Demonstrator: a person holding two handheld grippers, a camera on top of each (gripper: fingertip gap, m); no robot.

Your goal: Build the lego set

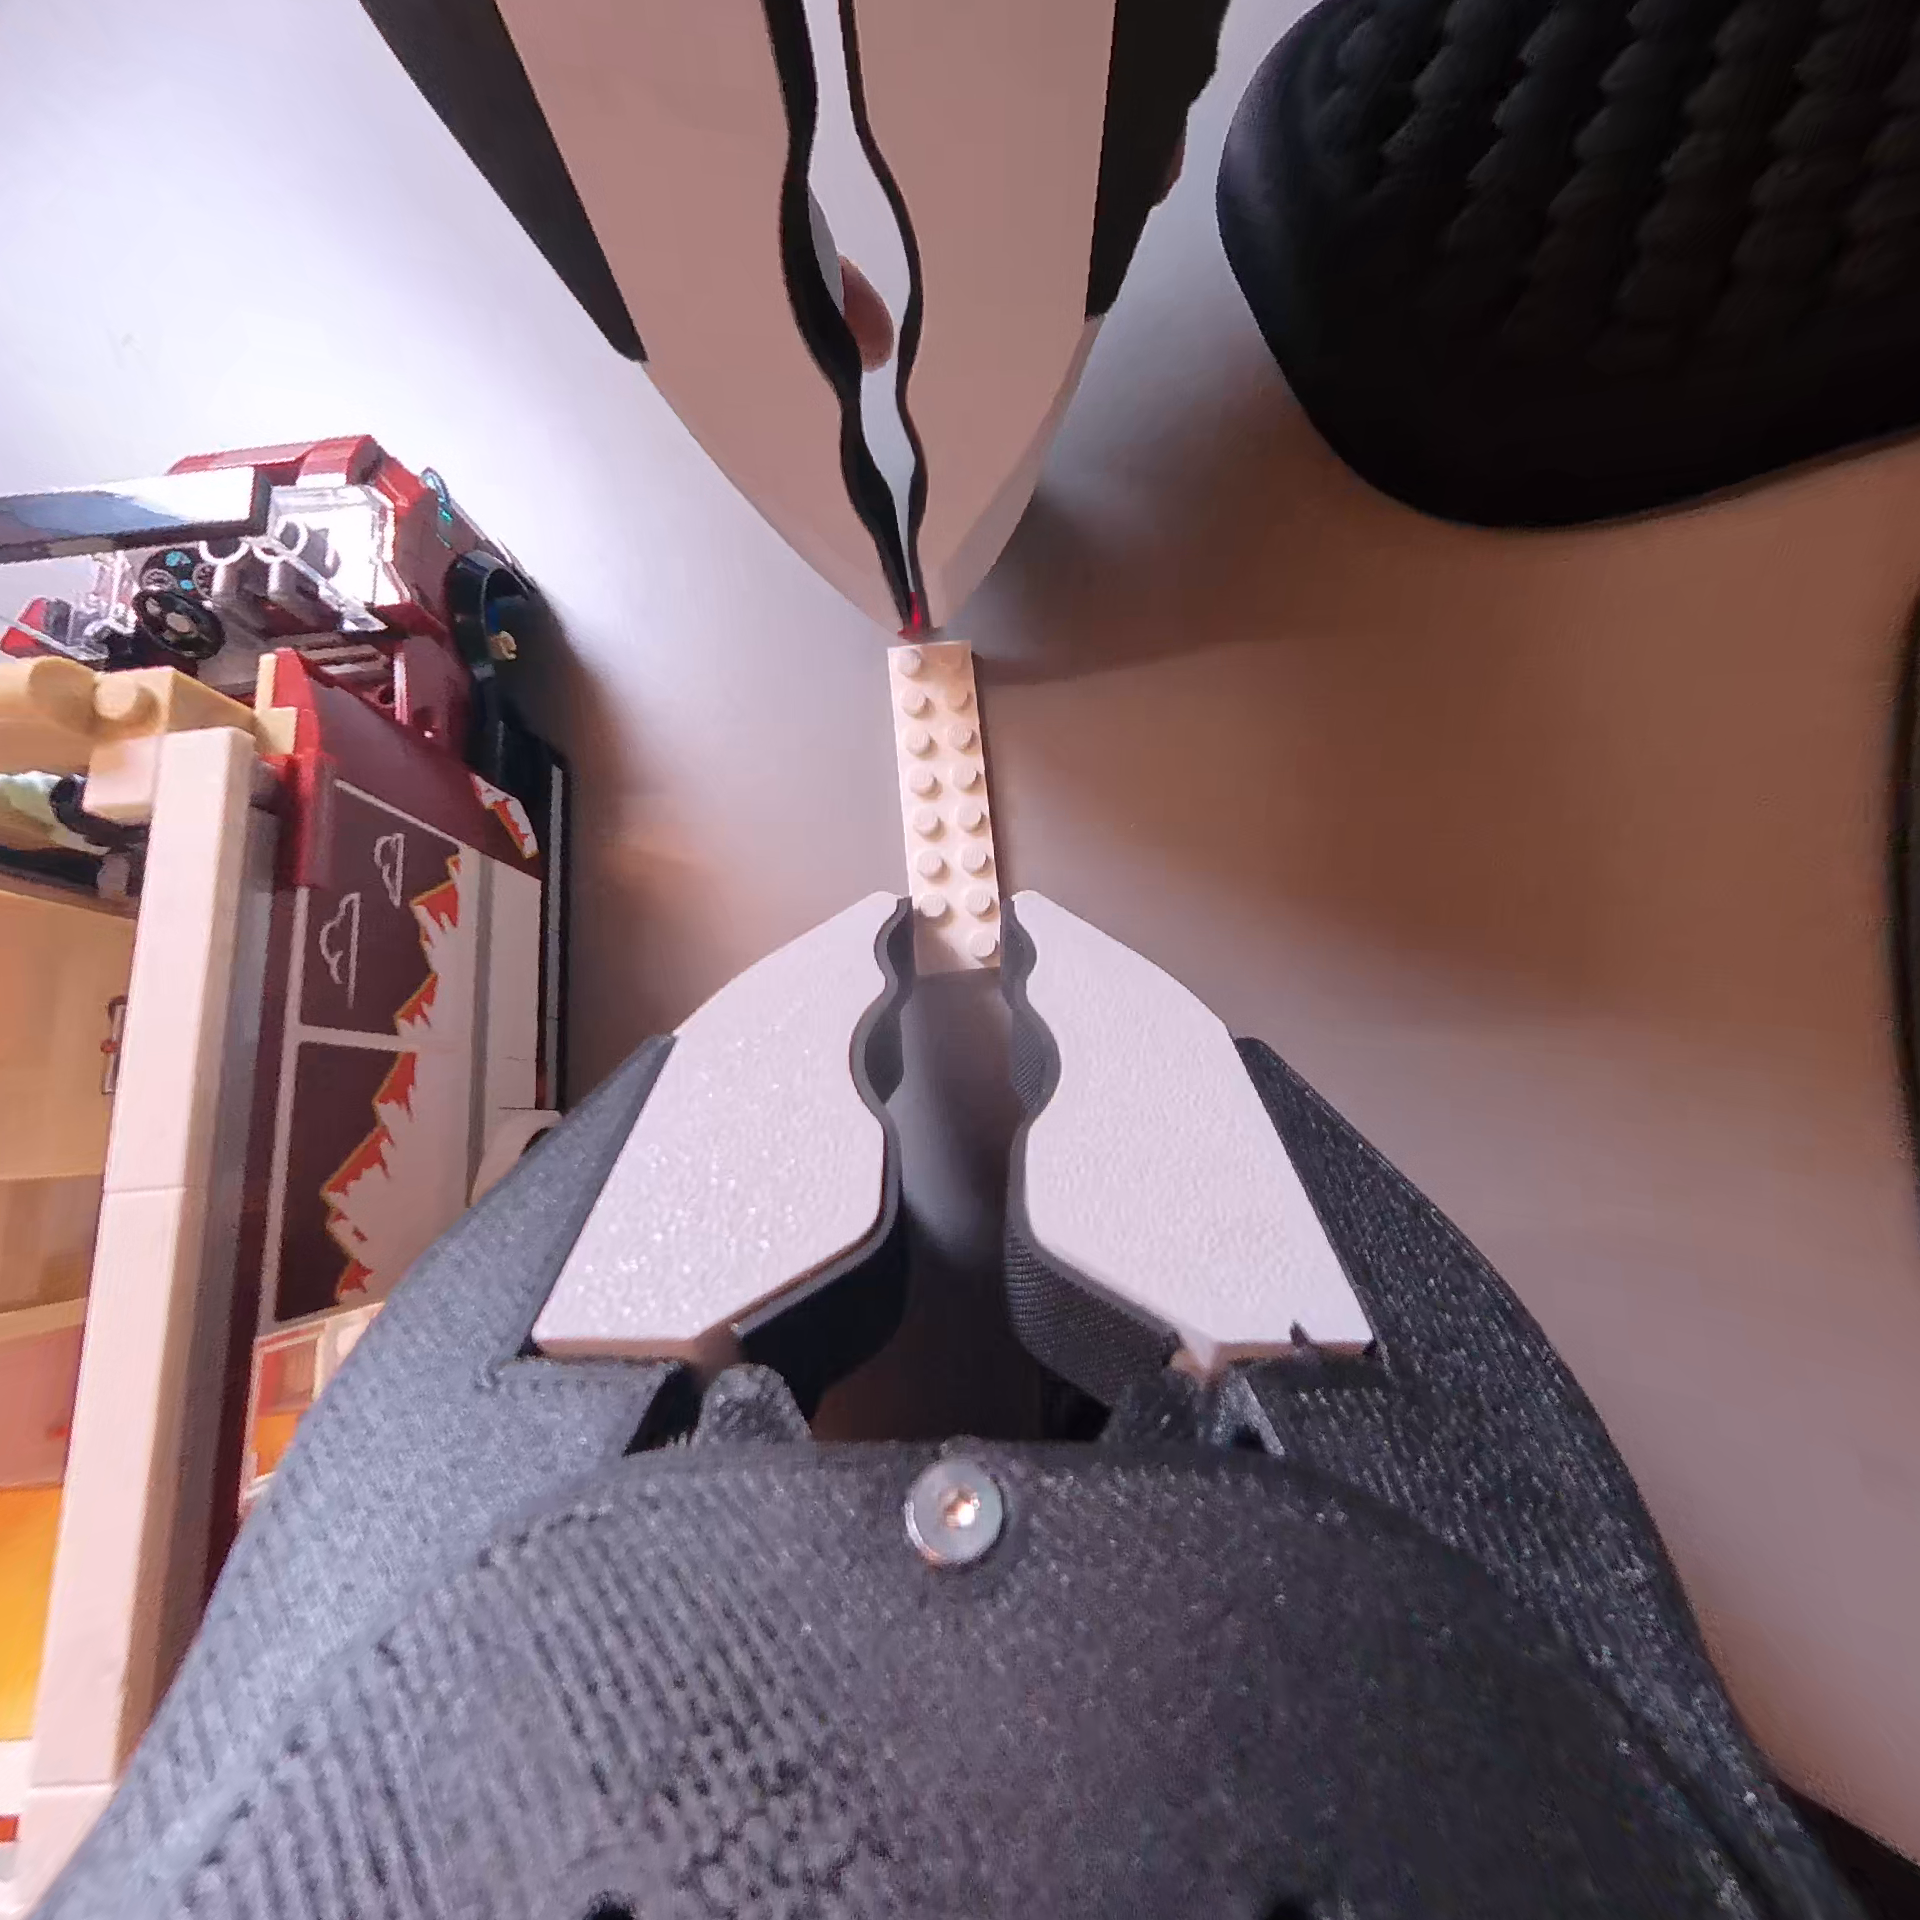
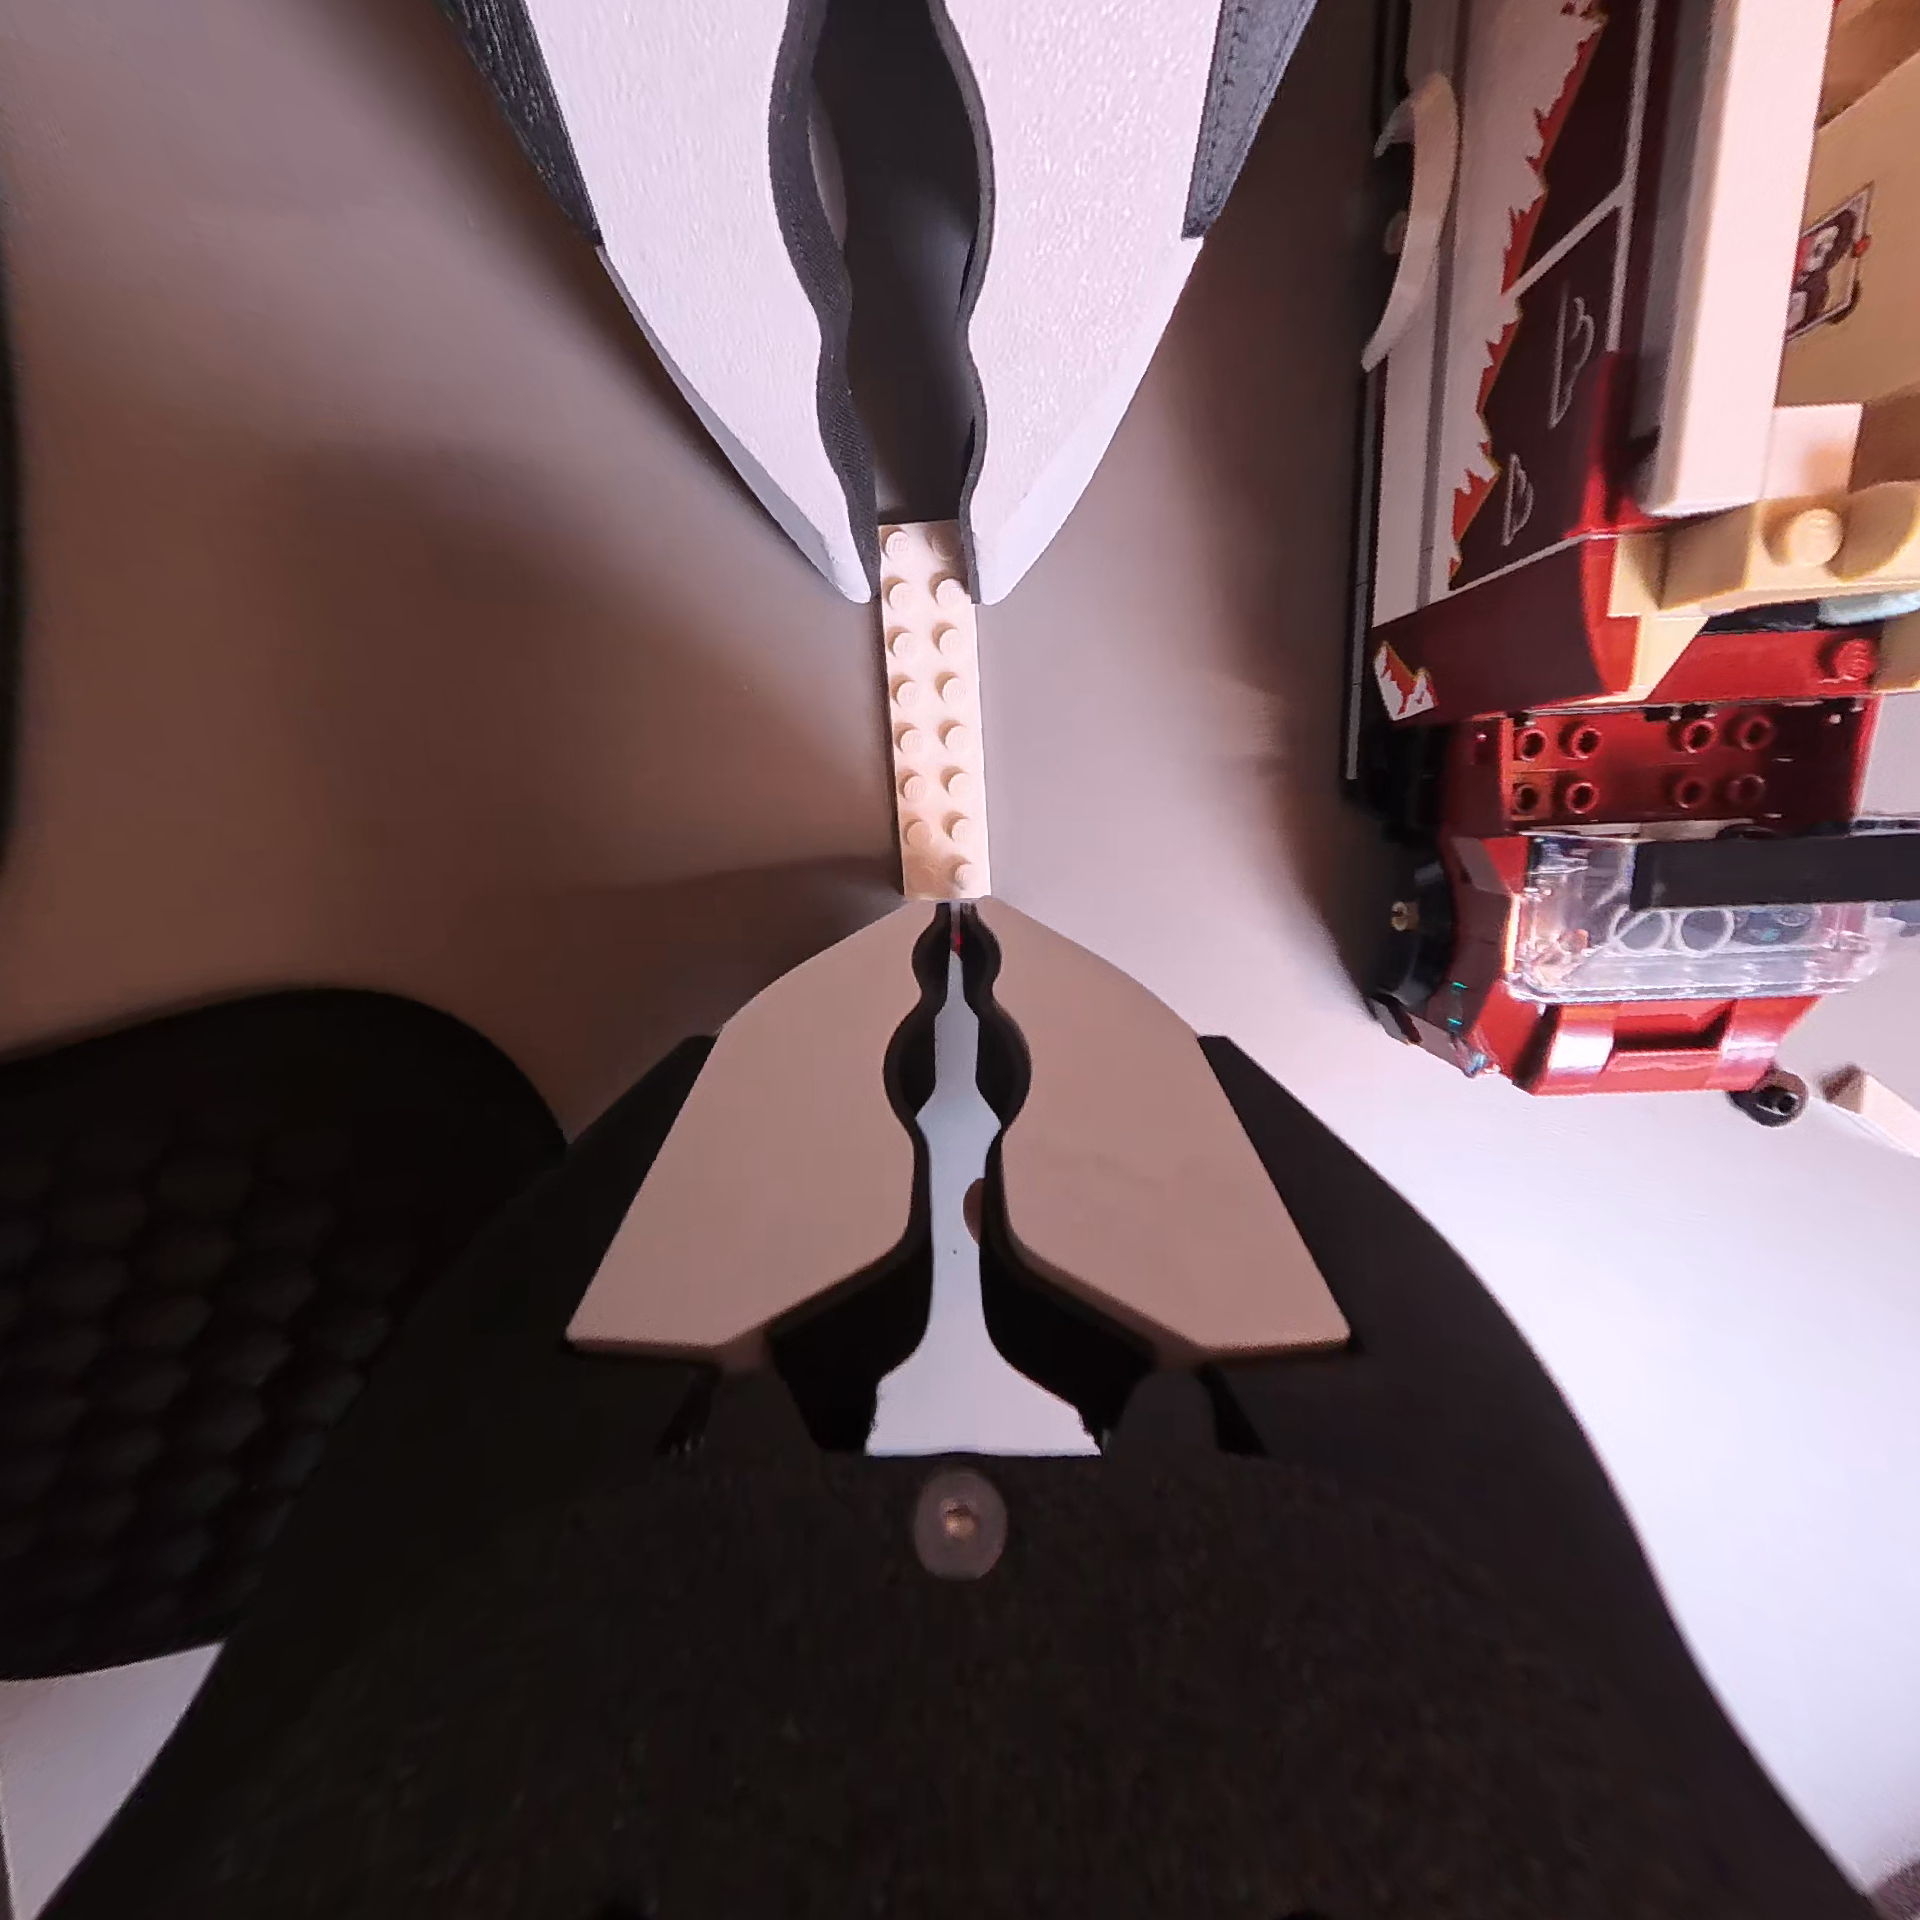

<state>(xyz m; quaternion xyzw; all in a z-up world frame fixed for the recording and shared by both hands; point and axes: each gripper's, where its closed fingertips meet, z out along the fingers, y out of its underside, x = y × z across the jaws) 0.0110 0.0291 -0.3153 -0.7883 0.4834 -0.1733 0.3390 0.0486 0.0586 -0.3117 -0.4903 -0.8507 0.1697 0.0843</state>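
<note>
Our left tool (image 1: 956,914) grips one end of a long cream studded plate (image 1: 943,790), its black pads (image 1: 896,935) pressed against the plate's two long edges. The plate runs straight out toward twelve o'clock in the left wrist view, held clear of the white bench (image 1: 312,260). At the plate's far end our right tool (image 2: 958,909) meets it tip to tip. Its jaws are drawn together on a tiny red piece (image 2: 954,940), which sits right against the plate's end edge; we think the piece may be a small pin or stud, but it is too small to tell.

A dark red and cream brick model (image 1: 343,831) stands on the bench at nine o'clock of the left tool, well apart from both tools. A black mesh chair back (image 1: 1610,229) shows at two o'clock. The red piece and plate are not visibly joined.
</note>
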